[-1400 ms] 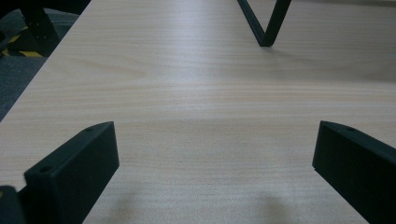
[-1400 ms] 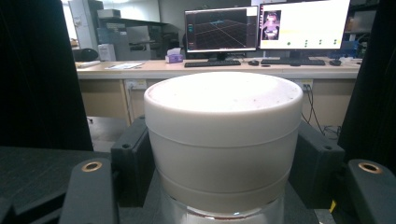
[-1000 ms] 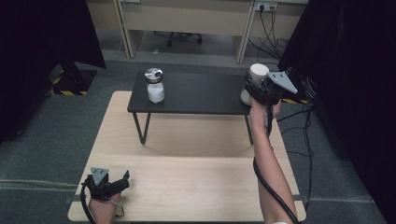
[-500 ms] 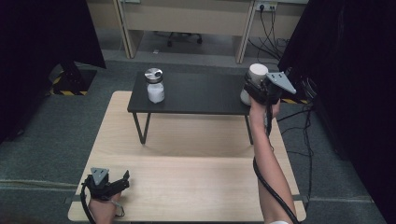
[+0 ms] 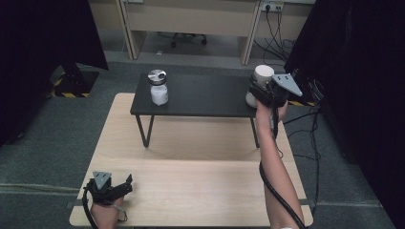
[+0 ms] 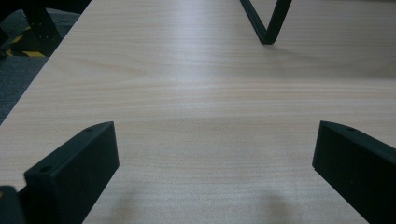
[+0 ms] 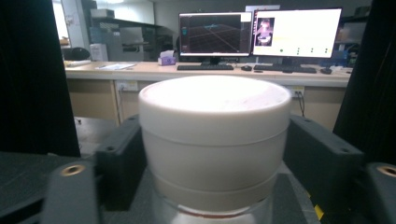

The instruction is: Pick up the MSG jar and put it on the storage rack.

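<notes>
The right hand-held gripper [image 5: 260,90] is at the right end of the low black table [image 5: 205,98], level with the white-lidded jar [image 5: 261,78] that stands there. In the right gripper view its two black jaws flank the jar's white lid [image 7: 215,135], one on each side. The jaws have just been opening; the jar is between them, the pads lie just beside the lid wall, and whether they touch it cannot be told. The jar stands upright, with a clear body visible under the lid at the bottom of that view. The person's right forearm [image 5: 274,171] reaches from the bottom edge of the high view up to this hand-held gripper, with its black cable alongside.

The left hand-held gripper [image 5: 112,188] rests at the near left corner of the light wooden table [image 5: 200,176]. In the left gripper view its jaws stand wide apart, with bare wood grain [image 6: 210,116] between them.

A second jar with a metallic lid [image 5: 157,87] stands upright on the left part of the low black table, well apart from the white-lidded jar. The low black table stands on the far half of the light wooden table on thin black legs [image 5: 143,130].

Beyond the tables, the right gripper view shows a desk [image 7: 140,70] carrying two monitors [image 7: 259,32] and keyboards.
</notes>
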The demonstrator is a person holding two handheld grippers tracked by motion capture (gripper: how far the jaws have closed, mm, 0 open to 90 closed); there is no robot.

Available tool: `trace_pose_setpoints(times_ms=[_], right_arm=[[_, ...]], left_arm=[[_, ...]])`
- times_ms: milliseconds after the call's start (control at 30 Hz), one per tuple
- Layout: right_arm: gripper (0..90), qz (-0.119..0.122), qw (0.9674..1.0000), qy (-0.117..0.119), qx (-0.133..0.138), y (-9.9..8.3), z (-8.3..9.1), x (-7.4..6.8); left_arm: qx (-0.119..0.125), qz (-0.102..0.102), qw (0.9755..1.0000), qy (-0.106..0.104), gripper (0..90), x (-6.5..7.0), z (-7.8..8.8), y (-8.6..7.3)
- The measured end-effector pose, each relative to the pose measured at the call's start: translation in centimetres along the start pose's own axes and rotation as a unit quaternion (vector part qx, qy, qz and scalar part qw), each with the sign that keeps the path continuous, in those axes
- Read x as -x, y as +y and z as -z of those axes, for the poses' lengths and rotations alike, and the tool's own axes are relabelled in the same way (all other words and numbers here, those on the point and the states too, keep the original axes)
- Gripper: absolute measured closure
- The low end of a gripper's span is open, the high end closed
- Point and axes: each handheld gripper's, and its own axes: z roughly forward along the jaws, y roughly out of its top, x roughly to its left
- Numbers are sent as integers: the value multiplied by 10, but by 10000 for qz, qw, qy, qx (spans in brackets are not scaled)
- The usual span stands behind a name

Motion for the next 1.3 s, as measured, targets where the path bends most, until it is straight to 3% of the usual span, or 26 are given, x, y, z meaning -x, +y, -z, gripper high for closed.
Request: trace_pose_setpoints(times_ms=[167, 433, 733, 1300], right_arm=[[7, -43, 9998, -208, 40, -4, 0, -1], [3, 115, 9998, -173, 37, -7, 5, 1], [3, 120, 9998, -100, 82, -10, 18, 1], [3, 83, 9999, -64, -60, -41, 56, 10]], left_arm=[[11, -26, 10000, -1, 0, 0, 0, 0], [-8, -35, 10000, 22, 0, 1, 0, 0], [-16, -46, 10000, 30, 0, 2, -1, 0], [-18, -68, 9999, 81, 0, 4, 0, 0]])
